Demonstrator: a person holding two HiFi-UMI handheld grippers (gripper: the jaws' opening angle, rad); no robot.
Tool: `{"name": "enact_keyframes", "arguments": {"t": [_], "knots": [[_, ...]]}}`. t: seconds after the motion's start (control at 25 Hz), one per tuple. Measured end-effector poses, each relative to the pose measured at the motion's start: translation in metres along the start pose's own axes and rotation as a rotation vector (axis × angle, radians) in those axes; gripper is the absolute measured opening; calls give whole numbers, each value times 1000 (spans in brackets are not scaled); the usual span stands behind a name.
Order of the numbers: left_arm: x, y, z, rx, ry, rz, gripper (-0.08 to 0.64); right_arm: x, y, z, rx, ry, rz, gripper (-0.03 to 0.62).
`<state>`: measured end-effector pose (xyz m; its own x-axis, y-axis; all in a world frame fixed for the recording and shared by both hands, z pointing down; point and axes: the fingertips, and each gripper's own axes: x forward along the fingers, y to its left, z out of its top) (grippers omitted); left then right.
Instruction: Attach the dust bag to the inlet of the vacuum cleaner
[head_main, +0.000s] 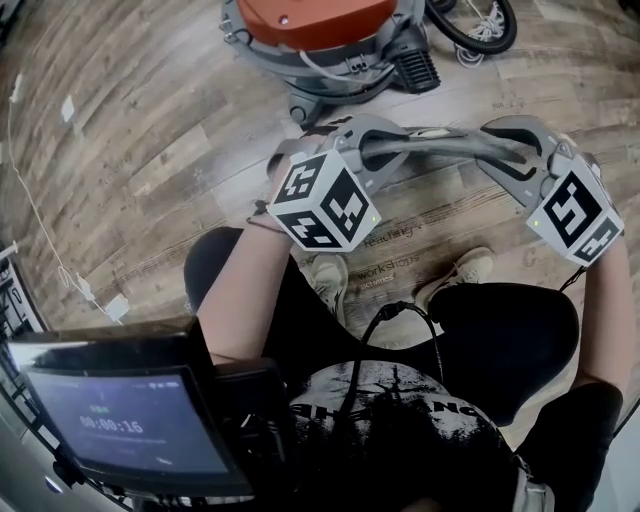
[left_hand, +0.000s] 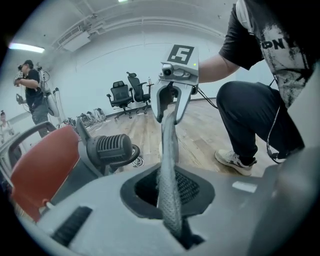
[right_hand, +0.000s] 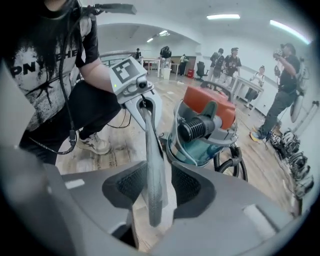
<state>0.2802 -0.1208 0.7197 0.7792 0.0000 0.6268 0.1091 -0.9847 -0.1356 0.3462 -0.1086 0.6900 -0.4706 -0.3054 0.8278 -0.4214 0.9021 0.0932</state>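
Dust bag (head_main: 450, 148): grey, spans both grippers, upper centre of head view.
Left gripper (left_hand: 170, 200): clenched on it, seen only in its own view.
Right gripper (right_hand: 152, 190): jaws apart, bag loose between.

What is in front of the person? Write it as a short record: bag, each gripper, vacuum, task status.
dust bag: grey strip held up in the air between the two grippers
left gripper: jaws shut on one end of the bag
right gripper: jaws apart, the bag's other end between them
vacuum cleaner: orange-topped, on the wood floor beyond the grippers
task status: bag not yet on the vacuum cleaner
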Motion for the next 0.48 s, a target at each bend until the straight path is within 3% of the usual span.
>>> {"name": "enact_keyframes", "arguments": {"t": [0.12,0.24,0.36,0.48], "knots": [[-12,3,15,11,-21,-1,26,-13,-5,21,-37,-26,-38,196],[-25,11,35,10,-59,5,26,-11,-6,36,-138,-2,-84,189],[-33,17,47,-5,-83,7,26,-13,-13,46,-223,13,-151,52],[-37,23,48,1,-64,42,35,-14,-16,49,-240,28,-149,39]]}}
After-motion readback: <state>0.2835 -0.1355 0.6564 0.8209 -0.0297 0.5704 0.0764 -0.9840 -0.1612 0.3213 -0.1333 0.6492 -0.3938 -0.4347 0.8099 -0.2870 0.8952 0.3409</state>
